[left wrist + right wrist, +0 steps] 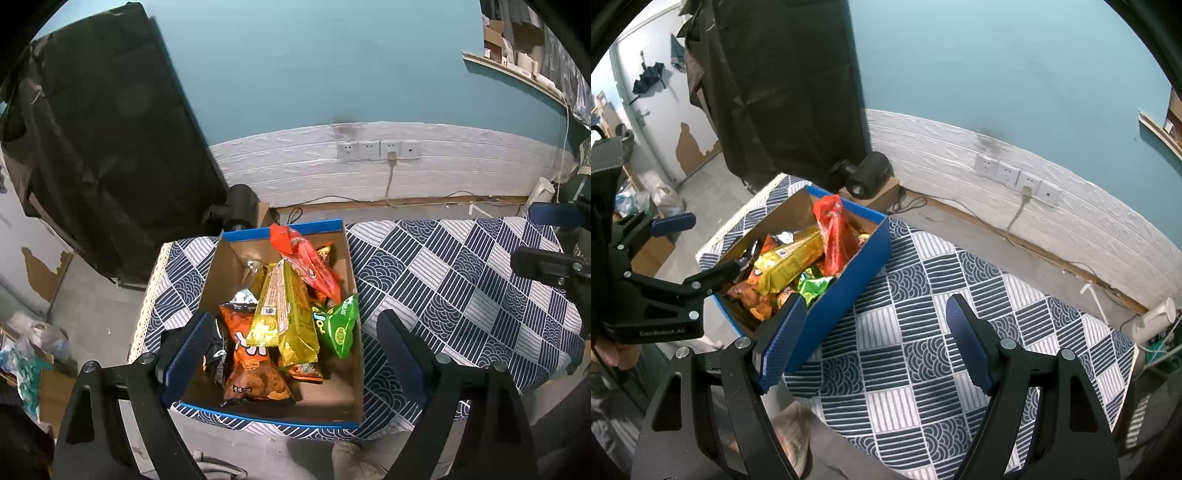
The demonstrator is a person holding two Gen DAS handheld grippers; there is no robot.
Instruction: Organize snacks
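Observation:
A blue-edged cardboard box [343, 380] stands on the left part of a table with a navy-and-white patterned cloth [461, 280]. It holds several snack packs: a yellow one [284, 314], a red one [310, 266], a green one [341, 325] and an orange one [251, 365]. My left gripper [295, 347] is open and empty, hovering over the box's near end. My right gripper [875, 343] is open and empty above the bare cloth [923, 332], to the right of the box [846, 295]. The left gripper [701, 251] also shows in the right wrist view, over the box.
A black cloth-covered stand [103, 140] and a dark round device [240, 206] sit behind the table's left end. Wall sockets [376, 149] with a cable are on the white wall panel. A white appliance [1156, 321] stands past the table's right end. Clutter lies on the floor at left.

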